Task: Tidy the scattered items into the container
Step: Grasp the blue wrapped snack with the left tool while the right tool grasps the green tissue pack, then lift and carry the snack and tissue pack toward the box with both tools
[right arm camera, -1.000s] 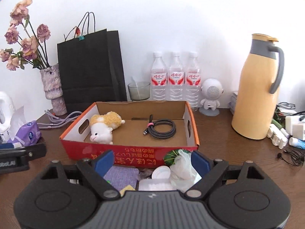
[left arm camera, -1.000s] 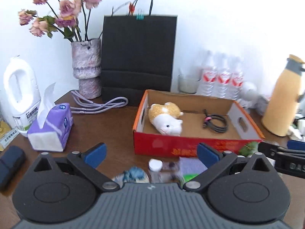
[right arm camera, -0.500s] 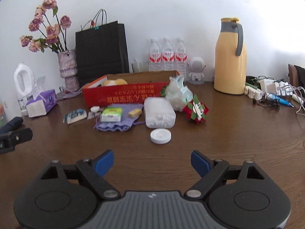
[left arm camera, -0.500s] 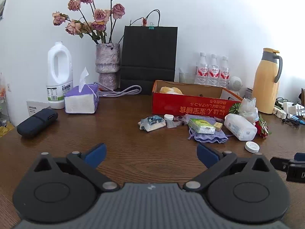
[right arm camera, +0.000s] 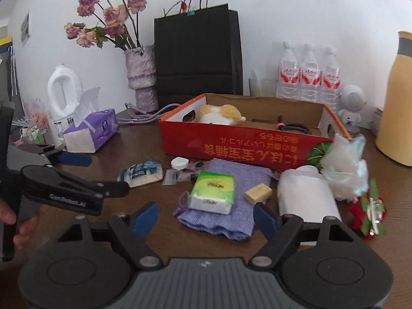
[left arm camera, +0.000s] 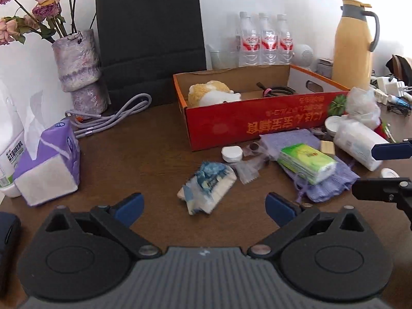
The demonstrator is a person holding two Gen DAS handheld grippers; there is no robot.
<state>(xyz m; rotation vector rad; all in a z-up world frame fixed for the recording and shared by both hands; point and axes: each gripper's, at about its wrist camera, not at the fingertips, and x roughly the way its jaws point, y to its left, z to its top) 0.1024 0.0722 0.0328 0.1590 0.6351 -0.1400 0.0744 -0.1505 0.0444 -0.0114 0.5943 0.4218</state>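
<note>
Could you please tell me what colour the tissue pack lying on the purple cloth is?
Green and white tissue pack, clearest in the right wrist view.

right tool (right arm camera: 206, 217) closing, nothing gripped, over green tissue pack (right arm camera: 212, 191) on purple cloth (right arm camera: 239, 177).

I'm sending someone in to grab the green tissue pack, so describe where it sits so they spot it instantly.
Find the red cardboard box mid-table. Just in front of it lies a lilac cloth pouch, and the green tissue pack rests on top. It is the only bright green packet; the nearby blue-and-white packet lies on bare wood.

Both wrist views low, close, facing the red box (left arm camera: 257, 123), shared clutter
</note>
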